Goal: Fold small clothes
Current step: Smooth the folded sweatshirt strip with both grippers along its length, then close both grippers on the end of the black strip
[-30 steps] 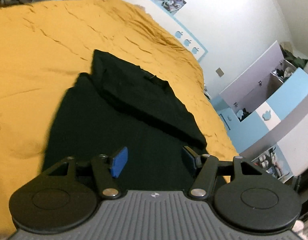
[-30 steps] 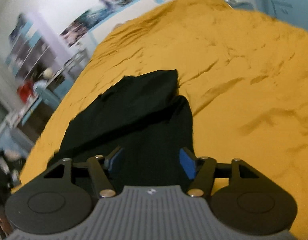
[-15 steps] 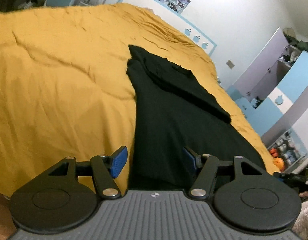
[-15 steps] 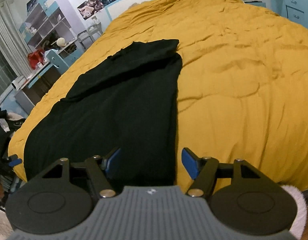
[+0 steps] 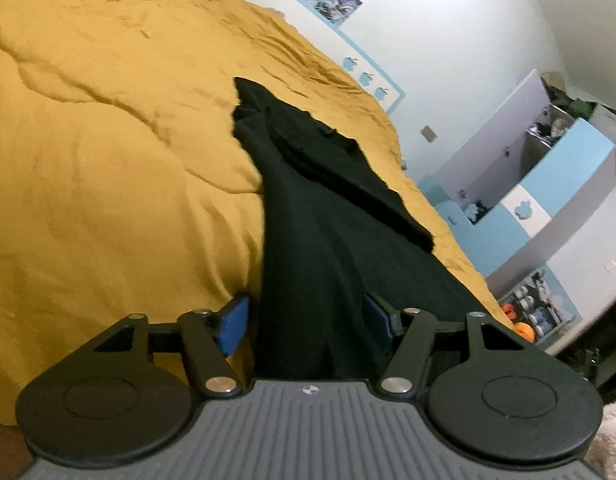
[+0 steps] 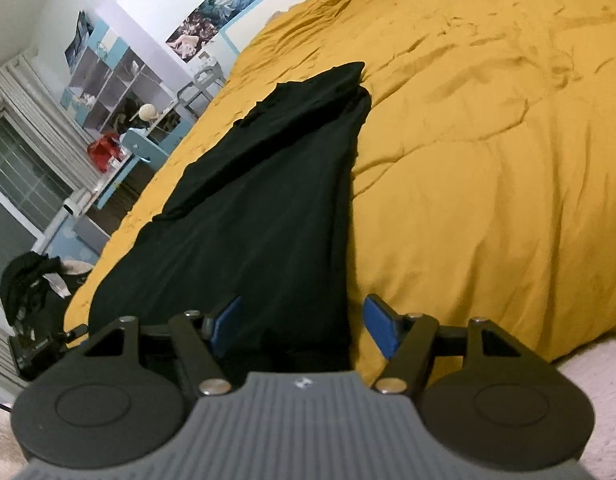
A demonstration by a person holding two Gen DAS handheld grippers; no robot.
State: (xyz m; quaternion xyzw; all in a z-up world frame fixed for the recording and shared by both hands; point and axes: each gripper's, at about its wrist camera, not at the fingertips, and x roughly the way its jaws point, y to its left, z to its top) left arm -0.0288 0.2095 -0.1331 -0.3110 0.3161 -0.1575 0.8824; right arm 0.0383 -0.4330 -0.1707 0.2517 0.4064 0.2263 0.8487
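Observation:
A black garment [image 5: 328,216] lies flat on a mustard yellow bedspread [image 5: 107,160], its far part folded over itself. In the right wrist view the garment [image 6: 259,200] runs from the near bed edge toward the pillow end. My left gripper [image 5: 308,316] is open, its blue pads either side of the garment's near left corner. My right gripper [image 6: 299,320] is open at the near right corner, the garment's edge lying between its pads. Neither holds cloth.
The yellow bedspread [image 6: 488,160] spreads wide on both sides of the garment. Blue and white cabinets [image 5: 528,200] stand beyond the bed. Shelves and a desk [image 6: 119,120] line the wall, with dark clutter [image 6: 31,280] on the floor.
Both grippers have pulled back from above the garment and dropped low to its near hem at the bed edge. Both stayed open.

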